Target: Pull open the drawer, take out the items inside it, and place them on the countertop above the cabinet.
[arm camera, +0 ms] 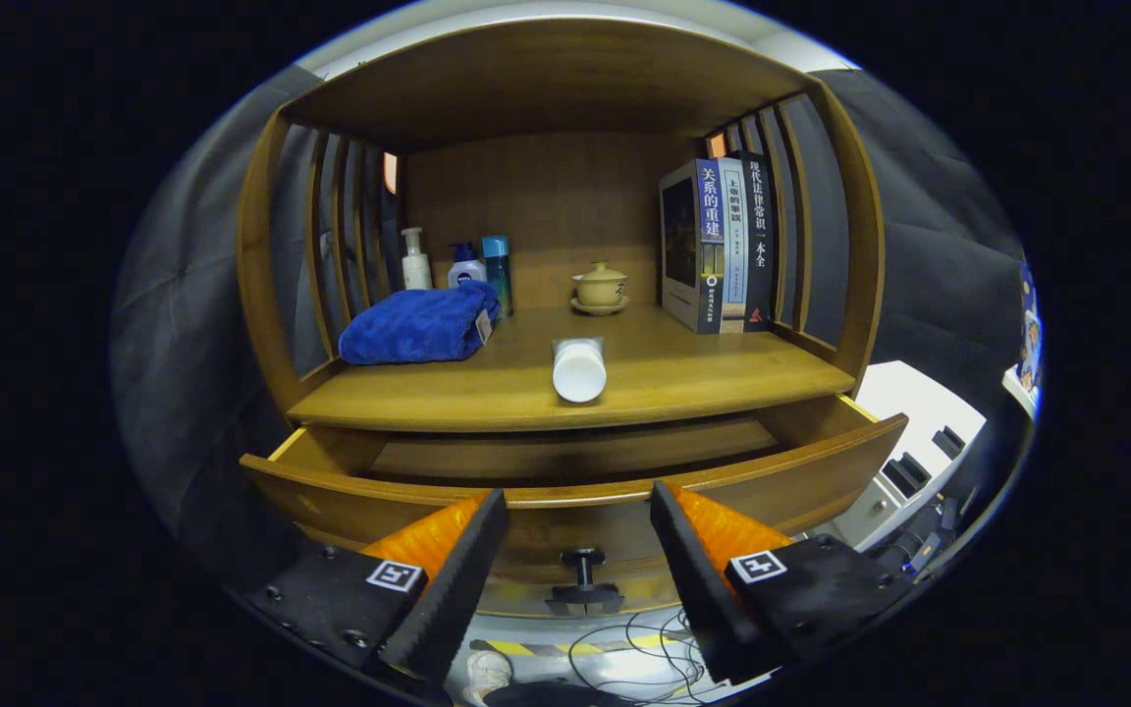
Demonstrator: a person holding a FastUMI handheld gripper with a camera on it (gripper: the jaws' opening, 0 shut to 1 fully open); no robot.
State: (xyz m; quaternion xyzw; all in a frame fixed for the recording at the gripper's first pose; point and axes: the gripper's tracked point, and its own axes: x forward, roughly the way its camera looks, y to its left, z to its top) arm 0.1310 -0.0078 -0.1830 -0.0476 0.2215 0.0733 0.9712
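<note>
Cabinet [565, 383] and pulled-out drawer [575, 496]: warm honey-brown wood; drawer knob [582, 570] black. Gripper [580, 520] fingers [457, 560] black, spread apart with orange backing and black-and-white square markers. Folded towel [418, 324] deep blue. Tube [579, 368] white. Lidded cup [601, 285] tan. Bottles [415, 260] white, teal. Books [723, 245] navy, pale blue, black spines.

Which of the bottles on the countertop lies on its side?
The white bottle lies near the front edge, beyond the open tool. The three bottles behind the blue towel stand upright.
</note>
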